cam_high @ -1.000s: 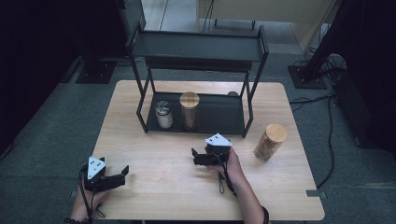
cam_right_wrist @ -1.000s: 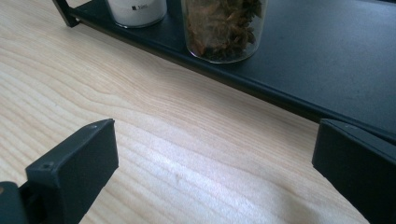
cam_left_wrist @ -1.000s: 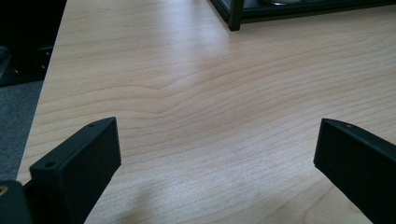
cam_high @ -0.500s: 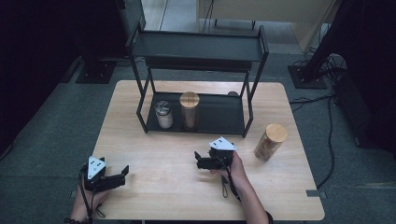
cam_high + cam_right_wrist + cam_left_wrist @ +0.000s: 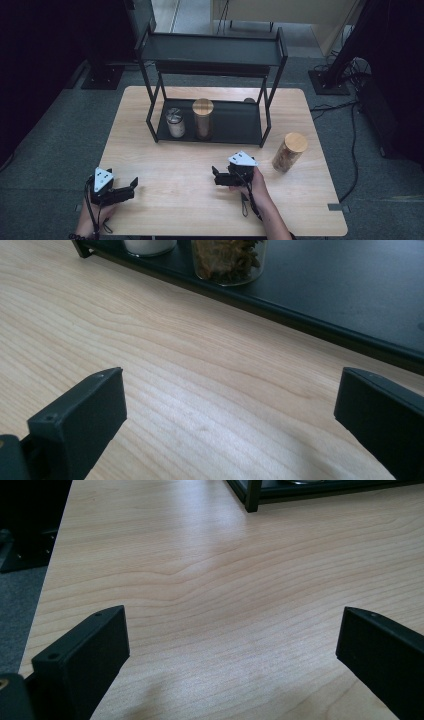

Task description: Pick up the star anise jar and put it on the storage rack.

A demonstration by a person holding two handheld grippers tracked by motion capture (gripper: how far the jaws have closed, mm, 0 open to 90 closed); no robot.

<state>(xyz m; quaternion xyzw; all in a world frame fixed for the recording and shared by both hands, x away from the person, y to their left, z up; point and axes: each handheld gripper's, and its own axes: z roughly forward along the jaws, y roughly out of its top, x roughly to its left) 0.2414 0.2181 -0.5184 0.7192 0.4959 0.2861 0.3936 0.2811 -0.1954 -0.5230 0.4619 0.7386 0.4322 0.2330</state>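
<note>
A black two-tier rack [image 5: 210,52] stands at the back of the wooden table [image 5: 170,165]. On its lower shelf sit a small jar with a metal lid [image 5: 175,122] and a taller jar with a wooden lid [image 5: 203,118]. A third wooden-lidded jar [image 5: 289,152] stands on the table to the right of the rack. My left gripper [image 5: 131,186] rests open near the front left edge, nothing between its jaws [image 5: 230,655]. My right gripper [image 5: 216,176] is open at the table's middle front, pointing left, empty [image 5: 230,415]. The right gripper view has the two shelf jars [image 5: 230,257] ahead.
The rack's lower shelf [image 5: 240,125] has free room to the right of the two jars. A small dark object [image 5: 249,100] lies at its back right. Cables [image 5: 350,107] and a stand base [image 5: 327,82] lie on the floor to the right.
My right gripper has drawn back toward the person and down a little, away from the rack. The left gripper has stayed where it was.
</note>
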